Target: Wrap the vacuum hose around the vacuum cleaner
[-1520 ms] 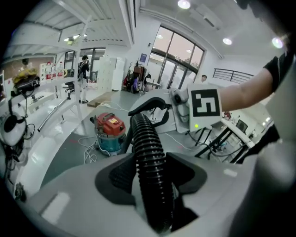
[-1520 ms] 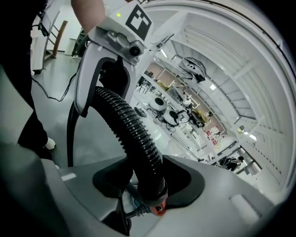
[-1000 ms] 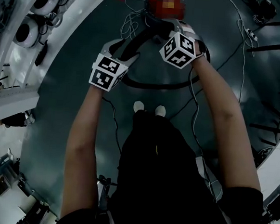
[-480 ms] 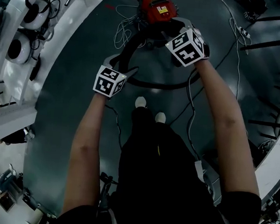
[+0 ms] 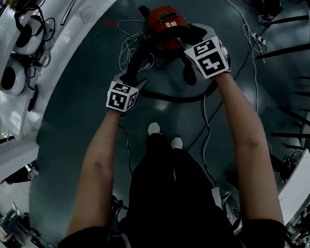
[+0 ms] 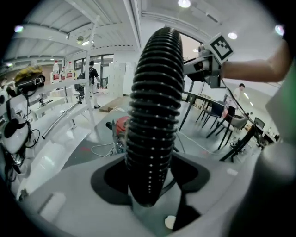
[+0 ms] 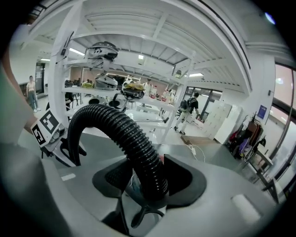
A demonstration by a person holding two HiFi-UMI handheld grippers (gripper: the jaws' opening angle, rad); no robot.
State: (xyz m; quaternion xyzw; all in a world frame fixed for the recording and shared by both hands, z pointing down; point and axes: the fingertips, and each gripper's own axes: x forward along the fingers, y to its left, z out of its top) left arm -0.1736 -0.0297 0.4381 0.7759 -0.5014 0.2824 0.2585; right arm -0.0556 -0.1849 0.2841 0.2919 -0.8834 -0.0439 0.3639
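Dark, glossy flooring (image 5: 73,141) is spreading under the person, with white benches curving along the left edge and thin white cables (image 5: 127,38) trailing on the far side. A red vacuum cleaner (image 5: 164,19) is sitting on the floor at the far end, straight ahead of the person's shoes (image 5: 153,128). The black ribbed hose (image 5: 142,53) is arching in the air in front of it, from the left gripper (image 5: 132,77) on the near left up to the right gripper (image 5: 196,41) beside the machine. A further dark loop (image 5: 173,98), probably the same hose, is lying on the floor between the shoes and the vacuum. The left claw has just been closing a little and is gripping the hose, which is running lengthwise between its pads. The right claw is clamping the hose at a narrower setting where it bends away to the left. The hose is looking light and springy, likely to uncoil if let go, so taking it by the ribs close to each bend seems wisest. No container is playing a part.
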